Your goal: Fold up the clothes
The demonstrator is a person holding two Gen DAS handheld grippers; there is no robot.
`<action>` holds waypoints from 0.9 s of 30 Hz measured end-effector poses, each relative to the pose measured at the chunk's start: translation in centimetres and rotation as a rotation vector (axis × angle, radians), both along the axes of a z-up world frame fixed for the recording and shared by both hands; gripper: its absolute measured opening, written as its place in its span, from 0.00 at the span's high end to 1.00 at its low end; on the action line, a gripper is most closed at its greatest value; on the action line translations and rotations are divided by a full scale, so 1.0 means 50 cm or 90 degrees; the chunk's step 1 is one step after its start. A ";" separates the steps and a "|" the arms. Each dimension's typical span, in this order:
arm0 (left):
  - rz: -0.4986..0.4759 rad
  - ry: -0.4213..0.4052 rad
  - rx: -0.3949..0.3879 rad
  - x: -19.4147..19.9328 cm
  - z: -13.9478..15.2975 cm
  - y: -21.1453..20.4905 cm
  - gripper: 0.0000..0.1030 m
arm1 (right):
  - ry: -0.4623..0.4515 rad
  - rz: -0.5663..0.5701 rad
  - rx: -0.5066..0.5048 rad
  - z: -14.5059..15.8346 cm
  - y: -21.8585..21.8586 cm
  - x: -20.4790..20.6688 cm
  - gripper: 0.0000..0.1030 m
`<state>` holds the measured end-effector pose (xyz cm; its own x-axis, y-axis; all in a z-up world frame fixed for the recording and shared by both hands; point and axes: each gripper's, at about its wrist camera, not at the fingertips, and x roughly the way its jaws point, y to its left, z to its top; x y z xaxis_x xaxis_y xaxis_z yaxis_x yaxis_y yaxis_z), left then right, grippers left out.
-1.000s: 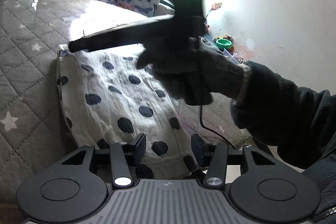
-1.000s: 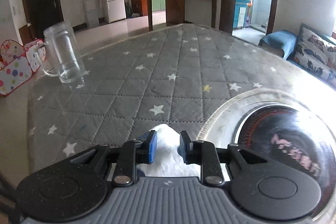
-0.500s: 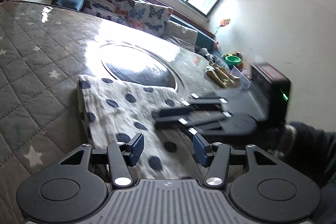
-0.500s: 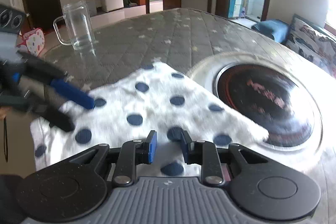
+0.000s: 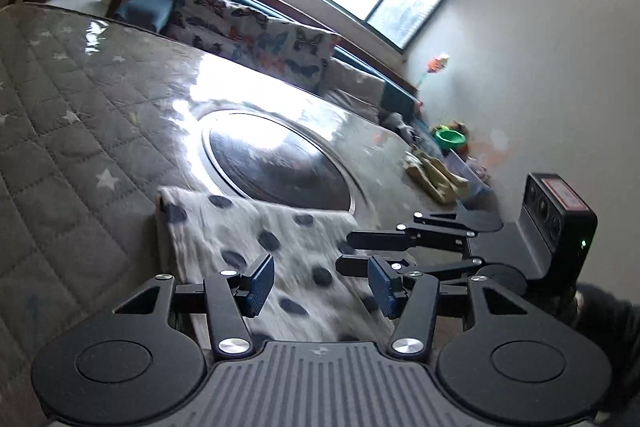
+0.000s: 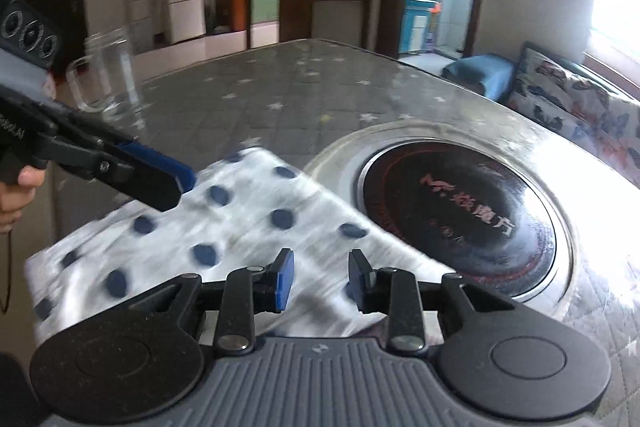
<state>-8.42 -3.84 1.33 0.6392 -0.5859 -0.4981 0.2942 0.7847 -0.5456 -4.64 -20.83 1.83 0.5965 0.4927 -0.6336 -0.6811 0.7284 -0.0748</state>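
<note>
**Two grippers above the dotted cloth**

A white cloth with dark blue dots [image 6: 240,227] is lying flat on the grey quilted star-pattern table cover [image 6: 280,95], just beside the round black glass plate [image 6: 460,215] that is set in the middle of the table. One edge of the cloth is touching the metal rim of this plate.

The left gripper [image 5: 320,281] is hanging over the near part of the cloth, and its blue-padded fingers are standing spread apart with nothing between them. The right gripper [image 6: 320,279] is also hanging over the cloth from the opposite side, fingers spread wide and holding nothing. Both views are blurred on the cloth, so I cannot tell if the tips are touching it.

A clear glass mug [image 6: 108,75] is standing near the far edge of the table.
</note>
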 end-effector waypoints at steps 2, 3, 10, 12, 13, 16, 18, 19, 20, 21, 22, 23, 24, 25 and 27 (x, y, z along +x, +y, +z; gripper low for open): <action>0.013 0.018 0.000 0.020 -0.014 0.004 0.46 | 0.008 -0.023 0.006 -0.013 -0.006 0.021 0.71; 0.020 0.029 0.001 0.026 -0.022 0.008 0.46 | 0.014 -0.031 0.007 -0.019 -0.011 0.026 0.71; 0.039 0.047 -0.021 0.012 -0.038 0.034 0.46 | 0.013 -0.036 0.020 -0.015 -0.042 -0.002 0.71; 0.033 0.035 -0.028 -0.001 -0.027 0.034 0.46 | 0.008 -0.013 0.028 0.000 -0.042 -0.029 0.70; 0.028 0.029 -0.031 -0.009 -0.022 0.032 0.45 | 0.010 -0.001 0.030 0.004 -0.041 -0.039 0.70; 0.008 0.016 -0.025 -0.031 -0.013 0.020 0.45 | 0.023 0.050 0.033 0.007 -0.033 -0.084 0.66; -0.004 0.014 -0.010 -0.044 -0.014 0.010 0.45 | 0.027 0.074 0.025 0.003 -0.028 -0.109 0.66; -0.009 0.014 -0.001 -0.050 -0.016 0.006 0.45 | 0.029 0.081 0.020 -0.001 -0.026 -0.119 0.66; -0.013 0.014 0.007 -0.055 -0.018 0.003 0.45 | 0.031 0.086 0.014 -0.005 -0.026 -0.129 0.66; -0.018 0.014 0.014 -0.060 -0.022 0.002 0.45 | 0.031 0.090 0.006 -0.010 -0.025 -0.138 0.66; -0.021 0.016 0.020 -0.064 -0.026 0.001 0.45 | 0.030 0.092 -0.004 -0.016 -0.025 -0.144 0.66; -0.020 0.019 0.025 -0.067 -0.030 0.002 0.45 | 0.034 0.091 -0.012 -0.020 -0.027 -0.150 0.66; -0.020 0.022 0.027 -0.069 -0.034 0.003 0.45 | 0.040 0.088 -0.017 -0.024 -0.029 -0.154 0.66; -0.019 0.023 0.026 -0.072 -0.035 0.005 0.45 | 0.044 0.085 -0.020 -0.026 -0.033 -0.158 0.66; -0.019 0.021 0.023 -0.077 -0.032 0.008 0.45 | 0.041 0.084 -0.022 -0.018 -0.038 -0.166 0.66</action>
